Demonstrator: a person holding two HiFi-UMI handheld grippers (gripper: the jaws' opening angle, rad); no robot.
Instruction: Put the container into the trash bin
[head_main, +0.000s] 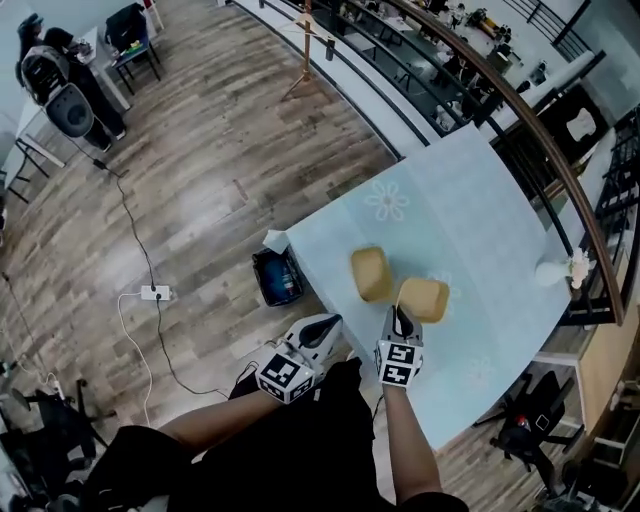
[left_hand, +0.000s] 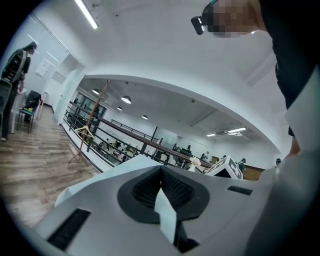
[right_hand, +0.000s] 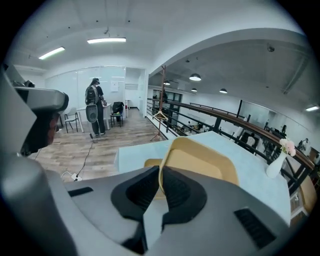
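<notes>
Container (head_main: 425, 298) pinched by its near rim in right gripper (head_main: 403, 320), jaws closed on it, tilted up at near edge of table (head_main: 450, 190). Left gripper (head_main: 328, 325) alongside, jaws together, empty. Farther on, second container (head_main: 370, 273) flat on table; trash bin (head_main: 278, 278) on floor beside table corner.

Trash bin (head_main: 278, 278) on floor (head_main: 220, 180) beside table (head_main: 450, 200)

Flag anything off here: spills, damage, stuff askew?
Nothing serious. The far container sits on the table with no spill, and the right gripper is shut on the near container at its rim. One oddity: something white pokes out at the trash bin corner; can't tell what.
</notes>
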